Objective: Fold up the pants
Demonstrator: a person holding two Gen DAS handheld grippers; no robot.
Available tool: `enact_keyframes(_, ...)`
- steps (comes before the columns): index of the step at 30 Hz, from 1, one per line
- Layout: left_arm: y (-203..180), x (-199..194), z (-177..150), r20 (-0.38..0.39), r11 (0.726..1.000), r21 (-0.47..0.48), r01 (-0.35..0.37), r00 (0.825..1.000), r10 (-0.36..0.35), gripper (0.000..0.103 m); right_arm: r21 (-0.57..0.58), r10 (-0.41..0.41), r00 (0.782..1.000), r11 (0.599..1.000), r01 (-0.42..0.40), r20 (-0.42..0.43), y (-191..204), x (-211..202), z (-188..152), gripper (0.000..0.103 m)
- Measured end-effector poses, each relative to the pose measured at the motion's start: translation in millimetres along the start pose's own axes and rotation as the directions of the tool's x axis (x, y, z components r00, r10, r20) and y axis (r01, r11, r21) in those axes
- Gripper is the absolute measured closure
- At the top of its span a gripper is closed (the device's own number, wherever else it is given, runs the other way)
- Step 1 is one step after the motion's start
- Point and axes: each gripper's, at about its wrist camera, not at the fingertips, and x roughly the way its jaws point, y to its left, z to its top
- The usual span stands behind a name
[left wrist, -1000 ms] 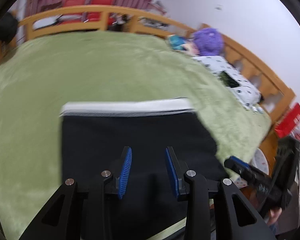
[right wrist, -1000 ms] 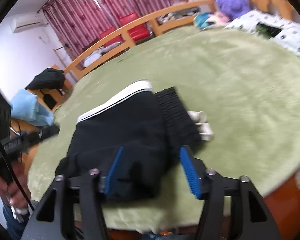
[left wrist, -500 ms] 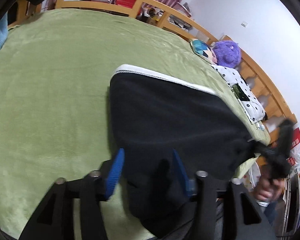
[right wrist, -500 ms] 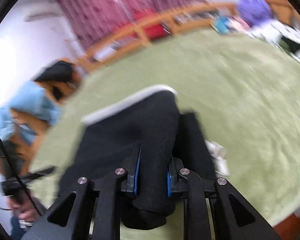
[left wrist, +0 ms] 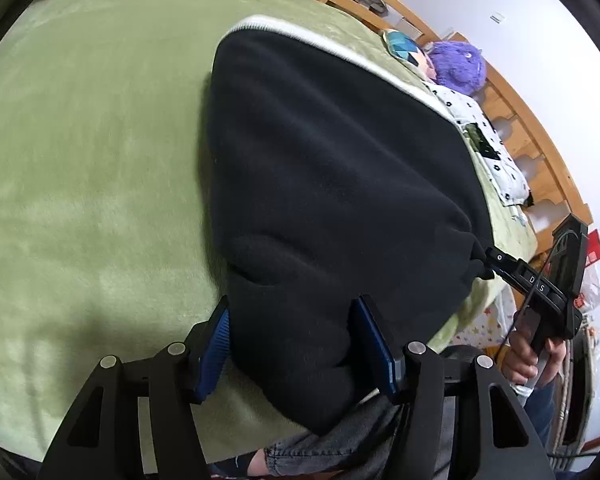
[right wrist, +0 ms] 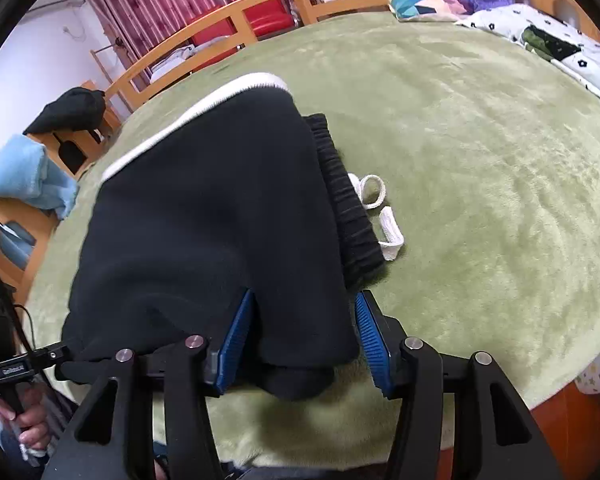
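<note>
The black pants [left wrist: 332, 168] with a white side stripe lie folded on the green blanket [left wrist: 80, 140] near the bed's front edge. My left gripper [left wrist: 296, 344] is open, its blue pads on either side of the pants' near left corner. My right gripper [right wrist: 304, 340] is open around the near right corner of the pants [right wrist: 204, 208]. The ribbed waistband [right wrist: 344, 200] and white drawstring [right wrist: 380, 208] stick out on the right side. Each gripper shows at the edge of the other's view.
A wooden bed rail [right wrist: 260, 4] runs around the far side. A purple plush [left wrist: 456, 66], a colourful cushion [right wrist: 424, 2] and a white patterned pillow [right wrist: 548, 48] lie at the head end. A blue cloth [right wrist: 24, 176] and dark clothes [right wrist: 70, 110] sit on furniture at left.
Both grippers have moved down to the near corners of the pants. The right gripper, shut on the fabric half a second ago, now stands open around it.
</note>
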Motion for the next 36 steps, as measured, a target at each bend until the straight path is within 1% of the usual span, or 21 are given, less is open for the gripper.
enact_keyframes(1,1.7,-5.6,3.2,0.006,1.000,-0.004,0.010,1.000,-0.010,0.045,-0.011,-0.006,1.000,1.000,0.007,0.013,-0.8,-8.2,3.1,0.051)
enact_keyframes(3,5.5,-18.4,12.6,0.050,1.000,-0.009,0.015,0.999,-0.015,0.045,-0.033,-0.042,0.997,0.998,0.044,0.066,0.9,-25.3,7.6,0.050)
enact_keyframes(4,6.3,-22.8,18.2,0.071,1.000,-0.006,0.012,0.997,-0.011,0.044,-0.042,-0.052,0.994,0.998,0.056,0.092,2.1,-31.8,12.8,0.048)
enact_keyframes(6,8.6,-23.4,36.5,0.098,1.000,-0.005,-0.002,0.995,0.002,0.043,-0.043,-0.035,0.994,0.998,0.039,0.099,3.0,-32.5,23.2,0.039)
enact_keyframes(8,9.6,-11.6,57.6,0.080,1.000,-0.008,0.000,0.997,0.000,0.043,-0.035,-0.031,0.996,0.999,0.034,0.078,3.7,-20.8,35.2,0.039)
enact_keyframes(10,11.2,6.0,73.9,0.041,1.000,-0.009,-0.005,0.999,0.006,0.043,-0.022,-0.022,0.999,1.000,0.023,0.040,3.0,-2.0,45.2,0.039)
enact_keyframes(11,13.7,14.4,78.8,0.030,1.000,-0.022,-0.022,0.999,0.023,0.043,-0.017,-0.008,1.000,1.000,0.008,0.018,1.7,7.6,48.5,0.039)
enact_keyframes(13,20.5,30.0,86.0,0.007,0.997,-0.055,-0.060,0.998,0.061,0.044,-0.002,-0.004,1.000,1.000,0.004,-0.022,-3.9,26.3,52.8,0.034)
enact_keyframes(14,23.5,36.8,89.3,-0.001,0.996,-0.062,-0.058,0.998,0.058,0.043,0.009,0.010,0.999,1.000,-0.009,-0.034,-7.4,33.4,55.0,0.034)
enact_keyframes(16,25.5,41.9,93.5,0.001,0.996,-0.065,-0.061,0.998,0.062,0.041,0.040,0.042,0.997,0.998,-0.040,-0.058,-11.6,44.9,59.9,0.030)
enact_keyframes(18,25.7,47.7,97.4,-0.006,0.996,-0.064,-0.067,0.998,0.066,0.041,0.049,0.051,0.996,0.998,-0.047,-0.071,-12.9,54.2,63.2,0.026)
enact_keyframes(20,25.9,52.3,101.1,-0.004,0.996,-0.066,-0.057,0.998,0.057,0.042,0.062,0.072,0.994,0.996,-0.067,-0.081,-15.3,65.0,65.6,0.026)
enact_keyframes(23,29.5,57.0,103.8,0.002,0.996,-0.084,-0.035,0.999,0.035,0.044,0.114,0.134,0.987,0.986,-0.124,-0.086,-21.5,75.9,65.1,0.026)
enact_keyframes(26,35.5,58.1,102.9,0.025,0.991,-0.135,0.008,1.000,-0.005,0.055,0.123,0.154,0.986,0.982,-0.145,-0.069,-23.6,77.2,61.8,0.025)
enact_keyframes(28,35.6,53.3,102.1,0.036,0.992,-0.124,0.025,0.999,-0.020,0.071,0.117,0.140,0.988,0.984,-0.132,-0.061,-21.2,75.4,61.2,0.029)
enact_keyframes(29,34.3,47.0,102.6,0.046,0.993,-0.112,0.035,0.999,-0.030,0.074,0.116,0.126,0.990,0.986,-0.119,-0.056,-18.5,72.7,61.3,0.031)
enact_keyframes(30,35.0,40.5,102.8,0.052,0.993,-0.105,0.051,0.998,-0.046,0.080,0.110,0.115,0.992,0.988,-0.109,-0.049,-14.9,68.9,62.2,0.040)
enact_keyframes(31,35.0,36.5,104.2,0.058,0.993,-0.103,0.065,0.997,-0.059,0.082,0.101,0.101,0.994,0.990,-0.097,-0.034,-11.6,62.3,62.8,0.051)
enact_keyframes(32,33.2,30.5,106.0,0.065,0.992,-0.098,0.082,0.995,-0.076,0.082,0.096,0.088,0.996,0.992,-0.086,-0.015,-7.4,53.3,63.2,0.057)
enact_keyframes(34,31.5,16.6,109.1,0.074,0.992,-0.074,0.104,0.992,-0.099,0.084,0.105,0.080,0.997,0.991,-0.081,0.018,2.6,37.5,64.8,0.076)
enact_keyframes(36,31.5,1.7,114.5,0.090,0.991,-0.054,0.119,0.989,-0.114,0.084,0.113,0.078,0.996,0.990,-0.083,0.051,15.7,24.0,67.5,0.078)
